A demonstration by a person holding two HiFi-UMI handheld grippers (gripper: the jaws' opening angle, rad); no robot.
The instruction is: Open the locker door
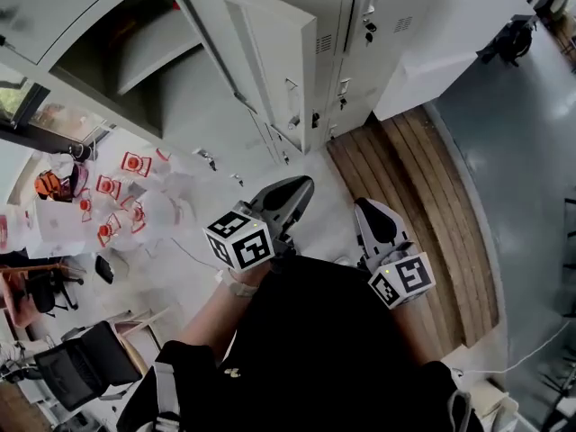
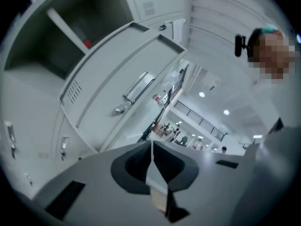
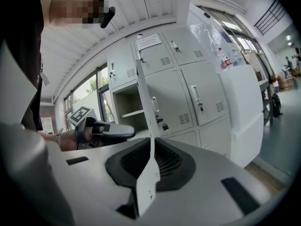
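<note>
We are holding both claws out in front of the body, low and level, pointing toward the bank of grey lockers [image 1: 360, 25], and neither one is touching anything. The left claw [image 1: 297, 193] is reaching a little further forward than the right claw [image 1: 370, 209]. Each is carrying its marker cube [image 1: 239, 239] of black-and-white squares at the rear. In the right gripper view we are seeing the left hand [image 3: 70, 138] wrapping around its handle with a bare wrist, and that claw lying roughly horizontal in front of the open compartment. The right hand is sitting out of sight under the dark clothing. The left claw's jaws are pressing together at the tips with nothing between them, and its own view is showing only the room beyond. The right claw's jaws are likewise meeting at the tips and carrying nothing. The locker door [image 1: 261, 52] is already standing swung out from the upper row, well apart from both claws. Its inner face is turning toward the left claw, with the lock fitting [image 2: 121, 109] and a vent grille showing there. Behind it the compartment is gaping, with a shelf [image 3: 132, 113] across it. A paper notice [image 3: 149, 42] is hanging on a top locker, but we are finding its print too small to read. Wooden boards [image 1: 409, 205] are running along the floor below the lockers.
</note>
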